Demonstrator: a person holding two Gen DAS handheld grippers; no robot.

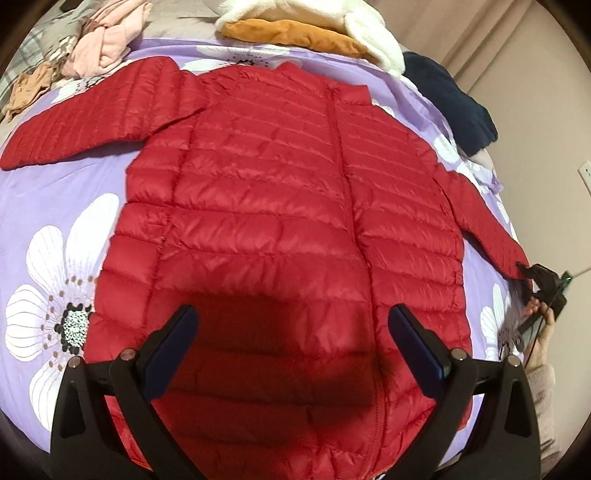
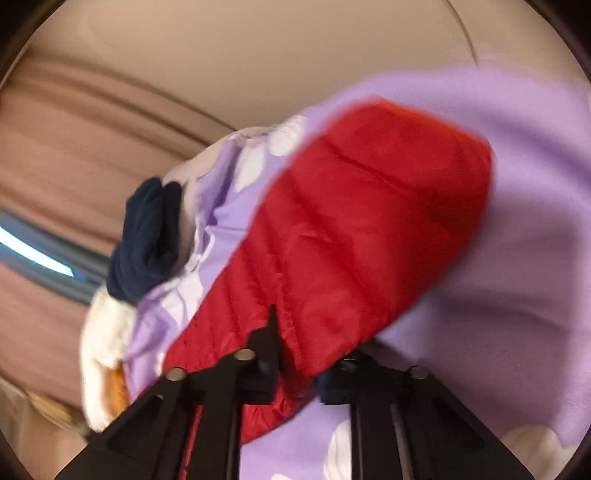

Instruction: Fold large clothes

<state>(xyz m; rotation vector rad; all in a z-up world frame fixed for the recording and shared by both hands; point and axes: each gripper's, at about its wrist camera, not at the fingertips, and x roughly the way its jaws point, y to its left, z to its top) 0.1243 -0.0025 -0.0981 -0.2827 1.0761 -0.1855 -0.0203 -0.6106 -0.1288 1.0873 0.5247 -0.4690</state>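
A red quilted puffer jacket [image 1: 288,192] lies flat and zipped on a purple flowered bedsheet [image 1: 55,206], collar at the far side and both sleeves spread out. My left gripper [image 1: 291,314] hovers open over the jacket's lower body, with nothing between its fingers and its shadow on the fabric. At the right edge, my right gripper [image 1: 533,277] is shut on the cuff of the right sleeve [image 1: 480,221], held by a hand. In the right wrist view the red sleeve [image 2: 351,229] runs away from the gripper [image 2: 299,373], which pinches the cuff. That view is blurred.
Pink and tan clothes [image 1: 103,44] are piled at the far left. An orange and white fleece garment [image 1: 303,33] lies beyond the collar, and a navy garment [image 1: 450,99] sits at the far right bed edge. A beige wall with a socket [image 1: 585,175] stands to the right.
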